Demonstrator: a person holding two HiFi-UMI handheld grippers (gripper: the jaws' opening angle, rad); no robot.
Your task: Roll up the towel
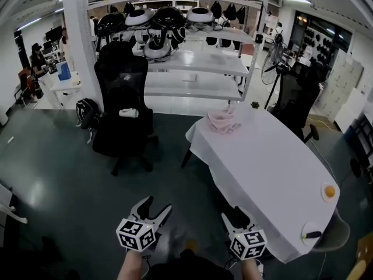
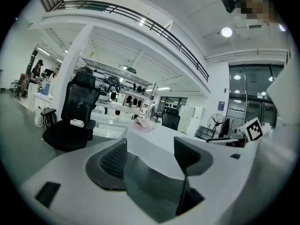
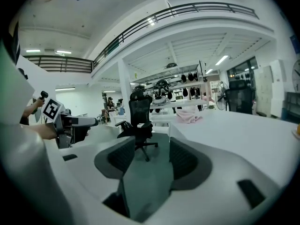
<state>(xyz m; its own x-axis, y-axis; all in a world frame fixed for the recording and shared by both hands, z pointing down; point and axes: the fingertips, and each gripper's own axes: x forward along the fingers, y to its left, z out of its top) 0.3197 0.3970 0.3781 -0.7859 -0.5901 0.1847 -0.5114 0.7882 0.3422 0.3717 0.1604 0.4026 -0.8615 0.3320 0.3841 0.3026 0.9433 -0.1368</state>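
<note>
Hanging low at 6 o'clock over the dark floor are the left hand-held gripper point(image 1: 156, 206) and the right hand-held gripper point(image 1: 235, 214). Both have their jaws spread and nothing between them, so both are released. Just off at 2 o'clock sits the long worktop under a white cloth point(image 1: 262, 168), with a small white saucer holding something orange point(image 1: 329, 192) near its right edge. The crumpled pink cloth towel point(image 1: 223, 121) lies bunched at the worktop's far end, around 12 to 1 o'clock, well apart from both grippers. A black mesh office chair point(image 1: 121, 107) stands at 11 o'clock, with white shelving point(image 1: 192, 63) behind it.
</note>
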